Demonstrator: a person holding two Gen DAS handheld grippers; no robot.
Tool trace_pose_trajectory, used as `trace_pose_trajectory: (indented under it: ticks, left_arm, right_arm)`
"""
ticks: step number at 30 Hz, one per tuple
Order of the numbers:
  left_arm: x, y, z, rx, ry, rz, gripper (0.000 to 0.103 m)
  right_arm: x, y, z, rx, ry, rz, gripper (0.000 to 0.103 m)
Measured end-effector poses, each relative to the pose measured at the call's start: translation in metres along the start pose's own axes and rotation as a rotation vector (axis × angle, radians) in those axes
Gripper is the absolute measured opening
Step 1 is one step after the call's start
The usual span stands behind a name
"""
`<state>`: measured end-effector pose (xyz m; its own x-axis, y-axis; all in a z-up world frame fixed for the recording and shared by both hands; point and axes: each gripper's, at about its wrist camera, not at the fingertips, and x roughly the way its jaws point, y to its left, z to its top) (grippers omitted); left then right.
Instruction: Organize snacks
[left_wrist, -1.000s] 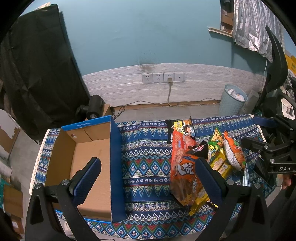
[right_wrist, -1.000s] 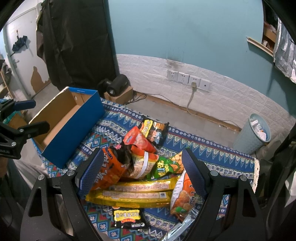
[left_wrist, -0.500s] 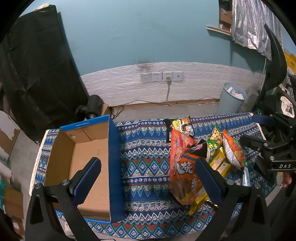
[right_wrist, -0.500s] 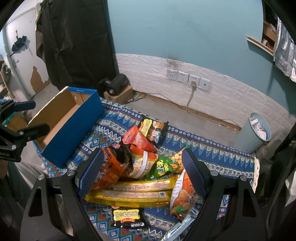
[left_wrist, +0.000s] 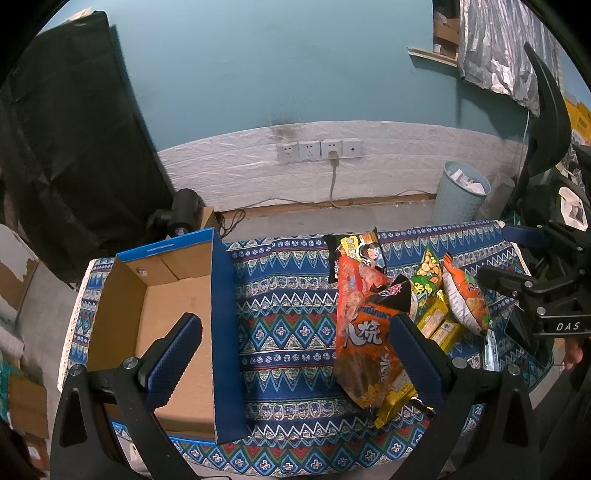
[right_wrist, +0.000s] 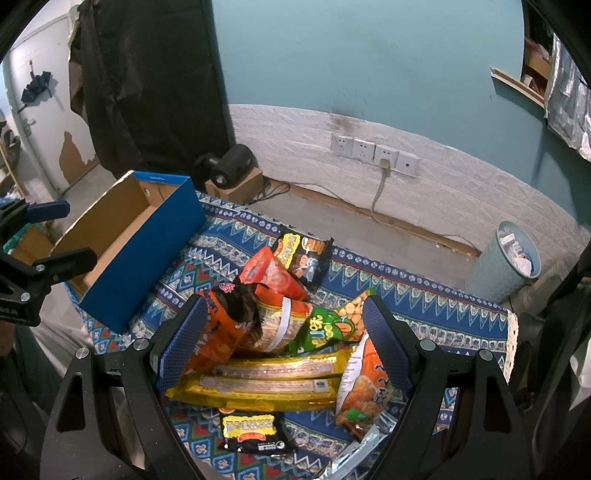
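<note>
The box (left_wrist: 166, 310) sits empty under the left gripper (left_wrist: 295, 350), whose jaws gape, holding nothing. Ahead of the right gripper (right_wrist: 284, 339), also wide open, the snacks (right_wrist: 280, 332) lie heaped on the cloth (left_wrist: 288, 306): light, crinkly, probably slippery bags, best pinched at a sealed edge; overlapping neighbours may drag along

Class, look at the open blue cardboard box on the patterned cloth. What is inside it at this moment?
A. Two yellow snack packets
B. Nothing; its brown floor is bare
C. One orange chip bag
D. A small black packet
B: the blue cardboard box shows only its bare brown floor, while the snack packets all lie in a pile on the patterned cloth beside it.
</note>
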<state>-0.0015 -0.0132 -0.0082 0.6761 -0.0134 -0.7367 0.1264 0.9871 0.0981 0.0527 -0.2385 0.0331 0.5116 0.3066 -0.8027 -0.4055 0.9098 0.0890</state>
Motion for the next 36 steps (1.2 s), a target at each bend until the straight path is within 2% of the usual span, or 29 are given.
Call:
trace_pose_trajectory:
  ticks: [20, 29, 32, 36]
  left_arm:
    - [0.018, -0.032, 0.001, 0.082, 0.039, -0.007, 0.102]
    - [0.044, -0.063, -0.007, 0.156, 0.118, -0.058, 0.102]
    - [0.059, -0.082, -0.017, 0.221, 0.182, -0.064, 0.102]
    - [0.078, -0.095, -0.023, 0.257, 0.228, -0.048, 0.102]
  right_arm:
    - [-0.003, -0.029, -0.006, 0.050, 0.018, -0.015, 0.084]
    - [0.020, -0.066, -0.022, 0.118, 0.107, -0.060, 0.084]
    - [0.035, -0.081, -0.031, 0.158, 0.159, -0.082, 0.084]
    - [0.049, -0.097, -0.044, 0.191, 0.203, -0.101, 0.084]
